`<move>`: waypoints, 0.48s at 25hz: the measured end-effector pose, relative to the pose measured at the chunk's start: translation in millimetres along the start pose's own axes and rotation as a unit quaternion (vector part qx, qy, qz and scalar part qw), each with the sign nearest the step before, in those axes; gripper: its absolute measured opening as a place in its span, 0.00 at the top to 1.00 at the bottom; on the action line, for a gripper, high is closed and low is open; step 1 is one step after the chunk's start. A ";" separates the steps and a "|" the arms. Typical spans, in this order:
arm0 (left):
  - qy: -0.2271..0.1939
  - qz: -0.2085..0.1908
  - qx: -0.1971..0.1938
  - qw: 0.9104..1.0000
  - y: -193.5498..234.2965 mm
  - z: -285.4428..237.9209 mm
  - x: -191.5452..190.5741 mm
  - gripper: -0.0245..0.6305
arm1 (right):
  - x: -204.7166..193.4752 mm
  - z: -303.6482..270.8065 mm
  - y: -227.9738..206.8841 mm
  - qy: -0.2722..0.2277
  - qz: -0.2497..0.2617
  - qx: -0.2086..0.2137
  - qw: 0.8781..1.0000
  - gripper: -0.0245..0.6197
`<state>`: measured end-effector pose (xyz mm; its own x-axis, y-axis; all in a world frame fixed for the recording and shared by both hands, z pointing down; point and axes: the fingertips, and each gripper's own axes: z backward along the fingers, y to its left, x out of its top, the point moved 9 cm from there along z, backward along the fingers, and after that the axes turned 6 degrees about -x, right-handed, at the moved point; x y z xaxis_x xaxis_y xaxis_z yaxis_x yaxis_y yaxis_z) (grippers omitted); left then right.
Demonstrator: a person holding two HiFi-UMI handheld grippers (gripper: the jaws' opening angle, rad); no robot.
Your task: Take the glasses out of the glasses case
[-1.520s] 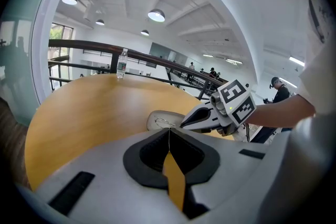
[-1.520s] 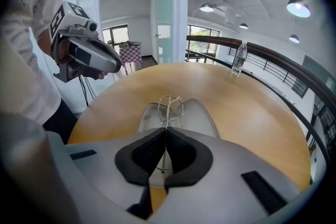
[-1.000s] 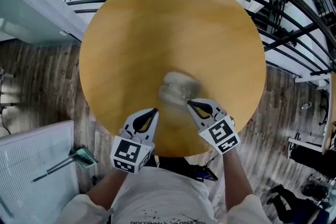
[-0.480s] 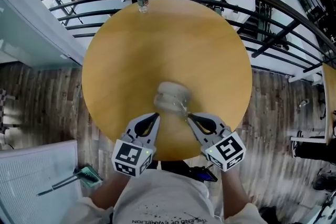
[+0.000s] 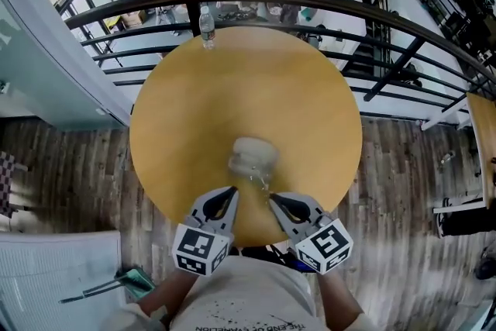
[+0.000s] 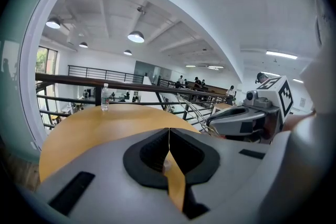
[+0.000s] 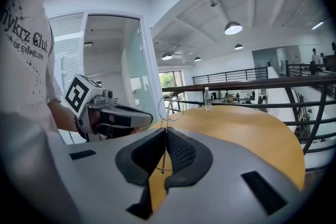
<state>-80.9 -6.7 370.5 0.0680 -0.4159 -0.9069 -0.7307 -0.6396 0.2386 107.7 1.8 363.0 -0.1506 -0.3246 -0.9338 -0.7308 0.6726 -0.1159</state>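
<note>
A pale grey glasses case lies on the round wooden table, near its front edge. Thin wire glasses hang just in front of the case, apart from it. My right gripper is shut on the glasses; in the right gripper view the wire temple runs up between the closed jaws of that gripper, with a lens loop above. My left gripper sits beside it at the table's edge. In the left gripper view its jaws are shut, and I see nothing held between them.
A water bottle stands at the table's far edge, by a dark metal railing. Wooden floor surrounds the table. A dustpan lies on the floor at lower left.
My right gripper has drawn back from the case toward the person, with the glasses in it. The left gripper has drawn back too. The case stays on the table.
</note>
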 end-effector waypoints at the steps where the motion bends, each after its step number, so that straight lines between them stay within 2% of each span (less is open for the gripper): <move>1: 0.000 -0.002 -0.001 1.000 -3.3 3.9 0.4 0.93 | 0.4 3.3 6.4 -0.003 -0.003 -0.003 1.000 0.92; 6: -0.003 -0.010 -0.001 1.000 -15.2 19.4 2.3 0.93 | 4.0 16.1 25.2 -0.021 -0.013 -0.019 1.000 0.92; 12: -0.010 -0.017 -0.005 1.000 -15.7 22.6 5.2 0.93 | 5.9 20.4 26.9 -0.027 -0.008 -0.033 0.999 0.92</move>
<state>-84.3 15.7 354.2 0.0792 -0.3807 -0.9213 -0.7212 -0.6599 0.2107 100.7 31.6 347.5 -0.1025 -0.2975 -0.9492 -0.7758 0.6211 -0.1109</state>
